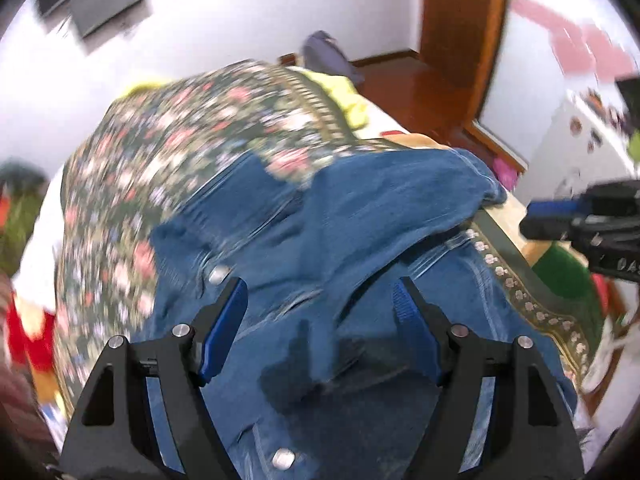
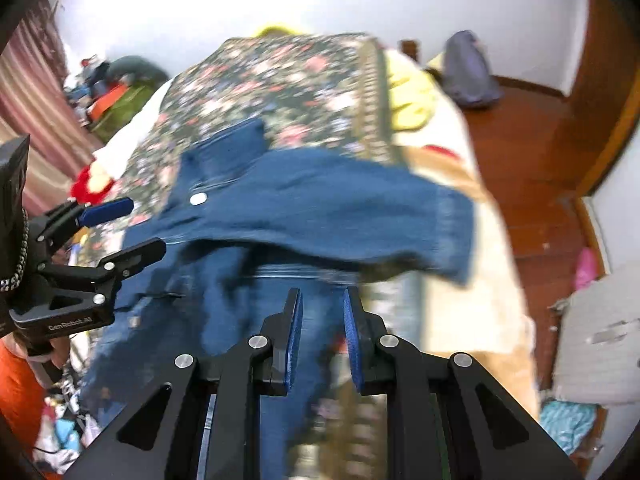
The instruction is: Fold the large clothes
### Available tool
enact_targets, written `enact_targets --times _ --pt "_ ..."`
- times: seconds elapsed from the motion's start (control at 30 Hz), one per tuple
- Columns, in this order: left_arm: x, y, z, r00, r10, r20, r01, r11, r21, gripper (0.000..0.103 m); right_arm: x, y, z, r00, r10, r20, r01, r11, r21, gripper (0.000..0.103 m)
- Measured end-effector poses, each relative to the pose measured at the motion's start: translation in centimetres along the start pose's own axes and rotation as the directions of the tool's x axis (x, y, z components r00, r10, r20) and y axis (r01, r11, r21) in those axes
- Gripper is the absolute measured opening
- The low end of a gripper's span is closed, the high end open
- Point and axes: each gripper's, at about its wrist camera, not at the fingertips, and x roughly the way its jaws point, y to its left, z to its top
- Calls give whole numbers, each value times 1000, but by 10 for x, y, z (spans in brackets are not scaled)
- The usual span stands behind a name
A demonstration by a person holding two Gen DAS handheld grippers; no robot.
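Note:
A blue denim jacket [image 1: 360,216] with metal snap buttons lies rumpled on a bed covered by a dark floral blanket [image 1: 192,128]. One sleeve [image 2: 340,208] stretches across to the right, blurred by motion. My left gripper [image 1: 320,286] hangs just above the jacket's body, jaws wide open, nothing between the blue pads. It also shows at the left of the right wrist view [image 2: 146,224], open. My right gripper [image 2: 323,294] is shut above the jacket's lower part, and I see no cloth pinched in it. Its tips also enter the left wrist view from the right [image 1: 528,220].
A yellow cloth [image 2: 412,96] lies on the bed's far right side. A grey-purple backpack [image 2: 468,72] stands on the wooden floor [image 2: 532,184] by a brown door. Piled clutter [image 2: 116,92] and a striped curtain fill the left. A person's orange sleeve [image 2: 16,384] is at lower left.

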Motion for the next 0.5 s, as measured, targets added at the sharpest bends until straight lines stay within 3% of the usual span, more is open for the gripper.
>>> enact_targets --times 0.13,0.27,0.4,0.5 --pt "25 -43 23 1000 -1 -19 3 995 104 75 4 -41 -5 999 -44 -5 44 997 69 17" --pt "62 -75 37 996 2 -90 13 986 163 75 16 -78 -14 998 -51 -21 54 983 173 17" --pt "89 -104 43 991 46 -123 -14 968 250 75 30 -102 -24 998 -40 -43 50 968 246 17" --pt "102 -123 47 991 94 -94 -59 945 322 75 38 -110 -29 998 -37 -53 50 959 279 17"
